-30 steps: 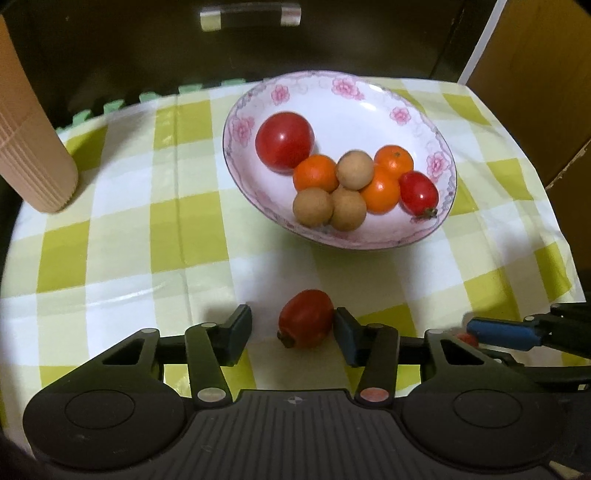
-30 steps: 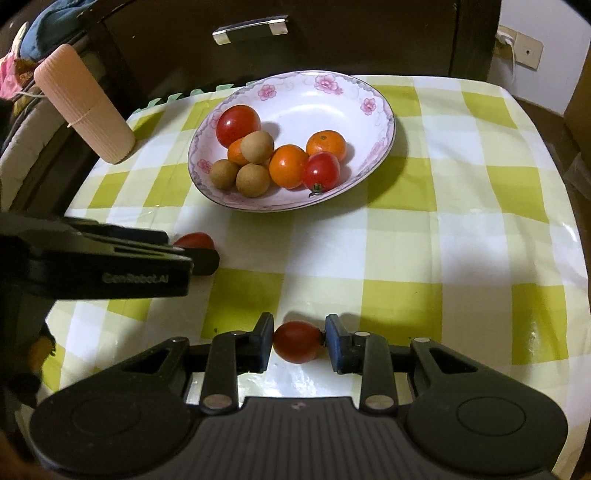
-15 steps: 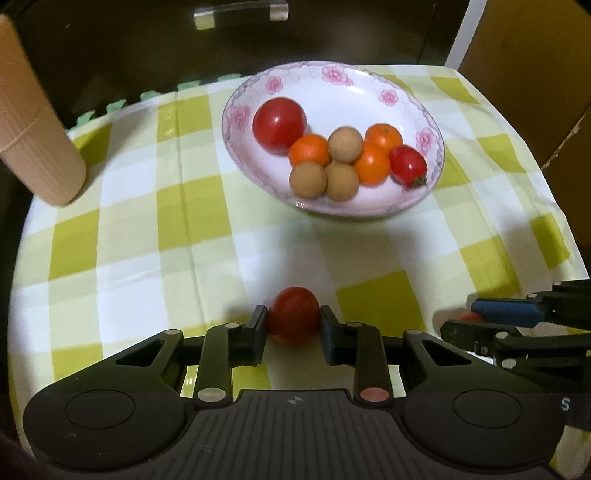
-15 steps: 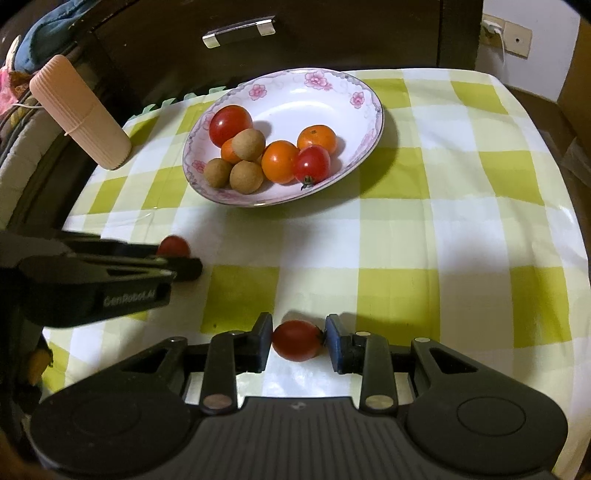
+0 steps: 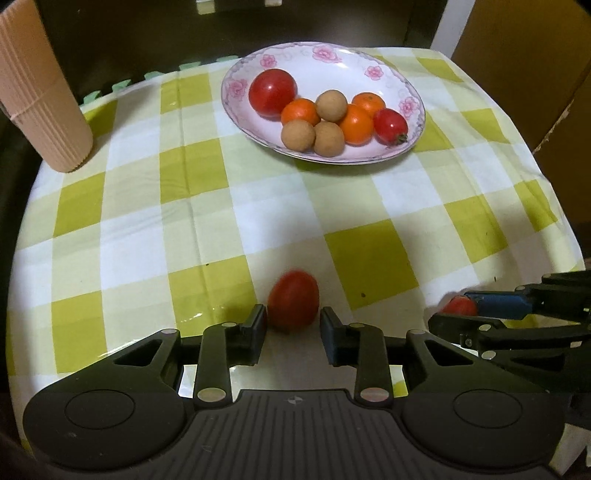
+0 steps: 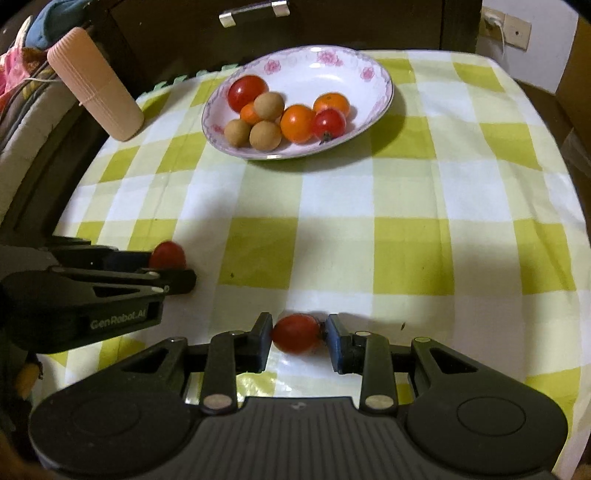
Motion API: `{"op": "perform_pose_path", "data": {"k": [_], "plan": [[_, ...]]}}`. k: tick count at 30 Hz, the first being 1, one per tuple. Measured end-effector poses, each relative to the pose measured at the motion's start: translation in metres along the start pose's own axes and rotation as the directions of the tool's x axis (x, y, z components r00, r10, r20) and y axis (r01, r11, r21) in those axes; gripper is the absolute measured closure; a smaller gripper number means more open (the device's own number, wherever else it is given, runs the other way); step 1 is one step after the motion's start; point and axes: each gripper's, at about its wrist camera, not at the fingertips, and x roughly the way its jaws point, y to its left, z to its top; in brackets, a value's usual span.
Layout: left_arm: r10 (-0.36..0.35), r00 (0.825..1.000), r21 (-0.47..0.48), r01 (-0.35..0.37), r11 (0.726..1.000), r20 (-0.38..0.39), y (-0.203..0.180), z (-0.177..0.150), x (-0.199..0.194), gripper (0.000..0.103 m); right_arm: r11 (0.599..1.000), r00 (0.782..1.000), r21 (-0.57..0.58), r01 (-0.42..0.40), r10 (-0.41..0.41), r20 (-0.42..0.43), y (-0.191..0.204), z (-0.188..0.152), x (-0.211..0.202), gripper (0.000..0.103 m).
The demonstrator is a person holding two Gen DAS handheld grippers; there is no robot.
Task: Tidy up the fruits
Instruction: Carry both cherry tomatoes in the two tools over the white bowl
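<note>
A white flowered plate at the back of the checked table holds a big red tomato, oranges, brown longans and a small red tomato. My left gripper has a red tomato between its fingertips. Its jaws are opening, a thin gap shows at the right pad, and the tomato is blurred. My right gripper is shut on a smaller red cherry tomato just above the cloth. From the right wrist view the left gripper reaches in from the left with its tomato showing.
A ribbed pink cylinder stands at the back left corner. A dark cabinet with a metal handle rises behind the table. Cardboard stands to the right. The green-and-white cloth stretches between the plate and both grippers.
The left jaws closed in around the red tomato, then eased apart slightly. Both grippers drew back from the plate, which now sits farther off in both views.
</note>
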Motion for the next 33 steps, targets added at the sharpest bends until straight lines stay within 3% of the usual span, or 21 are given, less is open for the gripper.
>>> {"op": "perform_pose_path", "data": {"k": [7, 15, 18, 21, 33], "plan": [[-0.02, 1.0, -0.059, 0.02, 0.998, -0.004, 0.012, 0.007, 0.0, 0.05, 1.0, 1.0, 0.015, -0.002, 0.002, 0.003, -0.001, 0.003, 0.001, 0.072], [-0.02, 1.0, -0.044, 0.02, 0.999, -0.01, 0.006, 0.01, 0.005, 0.049, 1.0, 1.0, -0.001, 0.003, -0.003, 0.008, 0.001, 0.002, 0.001, 0.072], [-0.017, 1.0, -0.045, 0.017, 0.999, -0.002, 0.005, 0.013, 0.007, 0.05, 1.0, 1.0, -0.007, 0.006, -0.006, 0.008, 0.002, 0.002, 0.001, 0.072], [-0.001, 1.0, -0.009, 0.001, 1.0, -0.005, 0.0, 0.012, 0.007, 0.063, 1.0, 1.0, -0.005, 0.005, -0.005, 0.011, 0.002, 0.002, 0.0, 0.072], [-0.021, 1.0, -0.004, 0.021, 1.0, -0.007, 0.001, 0.011, 0.002, 0.066, 1.0, 1.0, 0.004, -0.004, 0.004, 0.027, 0.0, 0.005, -0.003, 0.073]]}}
